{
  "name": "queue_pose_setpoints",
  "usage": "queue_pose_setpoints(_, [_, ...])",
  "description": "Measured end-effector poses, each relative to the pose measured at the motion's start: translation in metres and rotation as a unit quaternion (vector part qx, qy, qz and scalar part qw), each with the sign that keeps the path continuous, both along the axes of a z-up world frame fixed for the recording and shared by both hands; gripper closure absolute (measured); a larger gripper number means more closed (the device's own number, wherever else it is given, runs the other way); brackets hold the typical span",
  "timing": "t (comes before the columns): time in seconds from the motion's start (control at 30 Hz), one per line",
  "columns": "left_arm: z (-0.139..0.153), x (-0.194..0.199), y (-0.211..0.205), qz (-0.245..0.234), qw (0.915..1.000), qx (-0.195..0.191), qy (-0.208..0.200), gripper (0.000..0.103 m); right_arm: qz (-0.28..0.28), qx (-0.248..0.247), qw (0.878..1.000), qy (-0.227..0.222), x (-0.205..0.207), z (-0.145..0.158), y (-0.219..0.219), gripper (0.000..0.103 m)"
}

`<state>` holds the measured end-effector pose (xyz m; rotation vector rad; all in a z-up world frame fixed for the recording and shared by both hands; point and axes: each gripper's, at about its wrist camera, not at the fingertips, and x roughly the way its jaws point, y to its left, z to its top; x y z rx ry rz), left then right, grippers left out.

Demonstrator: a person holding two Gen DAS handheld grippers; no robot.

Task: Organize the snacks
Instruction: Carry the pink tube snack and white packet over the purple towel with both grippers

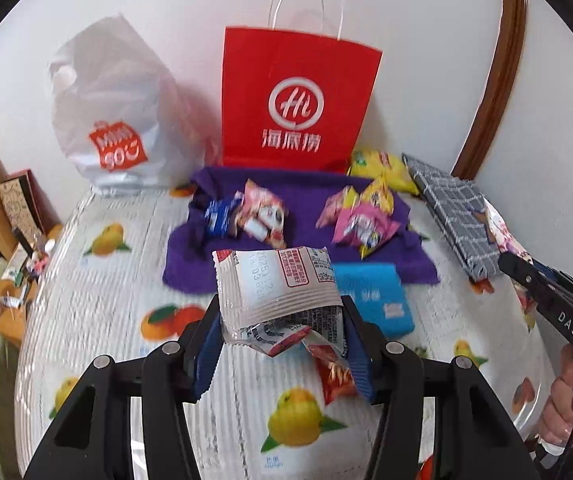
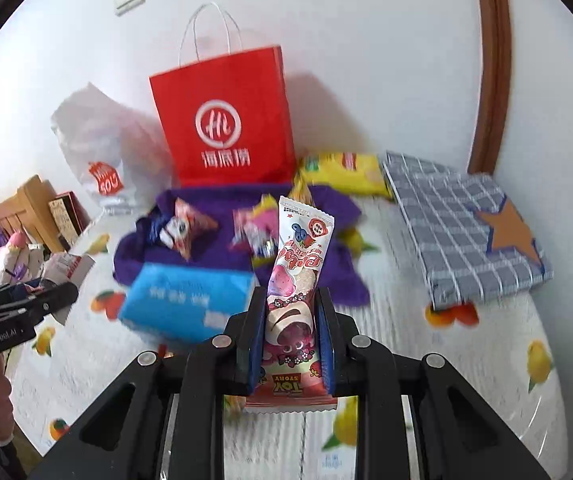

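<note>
Meanwhile, the left gripper (image 1: pixel 282 332) was closed on a crumpled white snack packet (image 1: pixel 276 288), its blue-padded fingers (image 1: pixel 206 356) pinching the wrapper from both sides and holding it above the fruit-print tablecloth (image 1: pixel 106 292). A red-orange wrapper (image 1: pixel 336 378) showed just below the packet, by the gripper's right-side finger; whether it was also pinched could not be told.

The right gripper (image 2: pixel 292 344) was closed on a long pink strawberry snack bar (image 2: pixel 296 280), the jaws squeezing its lower half while the upper end stood up between the fingers, tilted slightly.

Beyond both grippers lay a purple towel (image 1: pixel 298 184) spread on the table. On it sat two loose clusters of small snacks: a pink-and-blue group (image 1: pixel 252 214) on the left side and a pink-and-yellow group (image 1: pixel 360 216) on the right. A blue packet (image 1: pixel 378 296) rested at the towel's near edge, partly on it. A yellow chip bag (image 2: pixel 342 172) lay at the towel's far right corner, beside a folded grey checked cloth (image 2: pixel 458 232) with an orange star.

Against the wall stood a red paper bag (image 1: pixel 298 100) just behind the towel, and a white plastic bag (image 1: pixel 114 108) to its left.
</note>
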<state>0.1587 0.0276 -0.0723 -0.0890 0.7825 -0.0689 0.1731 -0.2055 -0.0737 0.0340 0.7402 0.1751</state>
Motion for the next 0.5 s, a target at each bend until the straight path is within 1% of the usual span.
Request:
queue_pose_setpoints(0.13, [0.014,0.018,-0.003,-0.001,0.9999,0.009,-0.009,0.051,0.003,0.016,1.000,-0.010,0.023,0.017,0.005,0.079])
queue_pose_setpoints(0.27, [0.022,0.038,-0.002,0.002,0.9999,0.012,-0.012,0.051,0.006,0.024,1.000,-0.013,0.047,0.027,0.012,0.079])
queue_pose_setpoints(0.5, [0.026,0.082,0.007,0.010,0.9999,0.005,-0.010,0.051,0.018,0.030,0.999,-0.009,0.091,0.029,0.028,0.079])
